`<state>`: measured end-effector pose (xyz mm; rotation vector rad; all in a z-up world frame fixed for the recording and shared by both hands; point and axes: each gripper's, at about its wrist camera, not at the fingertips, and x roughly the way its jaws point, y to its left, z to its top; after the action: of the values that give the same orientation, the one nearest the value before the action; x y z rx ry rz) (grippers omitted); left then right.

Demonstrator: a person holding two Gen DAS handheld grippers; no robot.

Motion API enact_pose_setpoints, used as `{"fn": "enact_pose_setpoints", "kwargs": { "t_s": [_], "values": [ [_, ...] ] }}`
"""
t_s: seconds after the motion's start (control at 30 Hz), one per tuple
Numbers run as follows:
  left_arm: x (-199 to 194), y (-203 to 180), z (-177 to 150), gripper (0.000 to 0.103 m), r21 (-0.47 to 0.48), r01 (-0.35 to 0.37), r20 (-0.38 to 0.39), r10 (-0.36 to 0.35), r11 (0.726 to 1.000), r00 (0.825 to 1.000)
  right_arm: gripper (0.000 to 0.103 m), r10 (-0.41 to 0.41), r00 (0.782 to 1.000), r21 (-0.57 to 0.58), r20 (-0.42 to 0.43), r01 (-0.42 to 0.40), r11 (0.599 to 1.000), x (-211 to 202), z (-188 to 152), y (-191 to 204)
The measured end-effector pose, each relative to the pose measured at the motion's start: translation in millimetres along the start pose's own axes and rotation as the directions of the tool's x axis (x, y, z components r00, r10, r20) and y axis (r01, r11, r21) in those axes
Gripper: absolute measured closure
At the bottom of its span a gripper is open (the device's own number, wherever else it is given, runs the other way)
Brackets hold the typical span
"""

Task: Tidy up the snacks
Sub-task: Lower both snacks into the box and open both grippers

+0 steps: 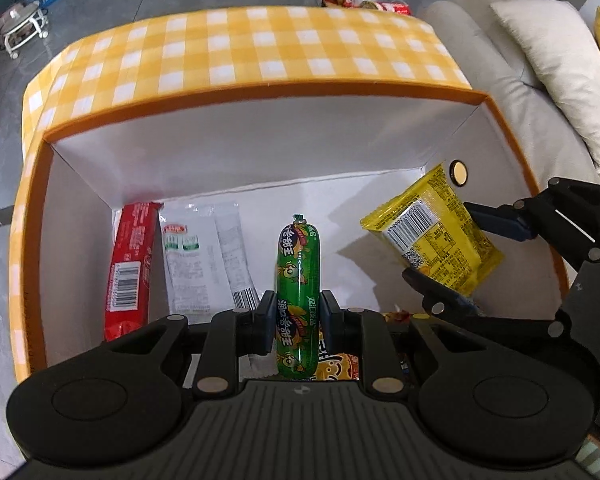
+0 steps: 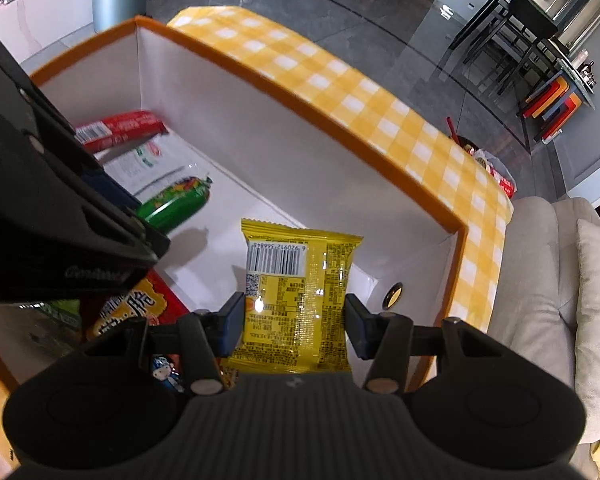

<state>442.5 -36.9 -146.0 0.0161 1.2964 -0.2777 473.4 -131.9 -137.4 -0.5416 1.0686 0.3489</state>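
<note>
Both grippers are matte black plastic with round silver pins at the joints. The left gripper [image 1: 296, 320] has dark blue finger pads [image 1: 266, 322]. The right gripper's [image 2: 296, 322] pads look the same, perhaps navy.

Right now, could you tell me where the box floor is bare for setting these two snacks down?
Bare floor runs between the white packets and the right wall. The left side, by the red pack, and the near edge are crowded.

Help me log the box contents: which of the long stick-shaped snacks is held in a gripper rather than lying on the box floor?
The green sausage stick, clamped in the left gripper. The red stick lies on the box floor against the left wall.
</note>
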Motion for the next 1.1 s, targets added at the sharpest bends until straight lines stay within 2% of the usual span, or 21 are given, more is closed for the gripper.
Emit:
{"fn": "enact_pose_setpoints", "kwargs": {
  "t_s": [0.17,0.5,0.57,0.63,0.67,0.73,0.83,0.93,1.1],
  "values": [
    [7,1,-3,0.079,-0.009,-0.012,-0.023,0.012,1.000,1.000,0.053,0.008,1.000,-0.005,-0.013,-0.008,1.000,6,-3,4],
    [-4,1,-4,0.079,-0.026,-0.017,0.002,0.017,1.000,1.000,0.052,0.004,1.000,-0.016,-0.024,-0.004,1.000,3,-3,6],
    [-8,2,-4,0.073,-0.032,-0.019,0.008,0.019,0.999,1.000,0.048,0.001,1.000,-0.015,-0.029,-0.002,1.000,1,-3,5],
    [-13,3,-5,0.056,-0.045,-0.019,0.016,0.019,0.999,1.000,0.031,-0.004,1.000,-0.008,-0.026,0.004,1.000,-1,-2,4],
    [-15,4,-5,0.052,-0.052,-0.016,0.025,0.017,0.999,1.000,0.028,-0.003,1.000,-0.002,-0.022,0.003,1.000,-3,-3,3],
    [-21,4,-7,0.037,-0.055,-0.015,0.045,0.018,0.998,0.999,0.023,0.007,1.000,0.013,-0.014,-0.007,1.000,-6,-3,1],
    [-31,5,-9,0.028,-0.057,-0.032,0.071,0.036,0.998,0.997,0.015,0.005,1.000,0.035,-0.007,-0.005,0.999,-12,-3,0],
    [-41,5,-11,0.020,-0.060,-0.033,0.095,0.039,0.998,0.995,0.013,-0.007,1.000,0.038,0.010,0.006,0.999,-19,-3,-1],
    [-60,4,-19,0.016,-0.037,-0.026,0.133,0.030,0.999,0.991,0.009,-0.005,0.999,0.078,0.052,0.001,0.997,-36,-3,-3]
  ]
}}
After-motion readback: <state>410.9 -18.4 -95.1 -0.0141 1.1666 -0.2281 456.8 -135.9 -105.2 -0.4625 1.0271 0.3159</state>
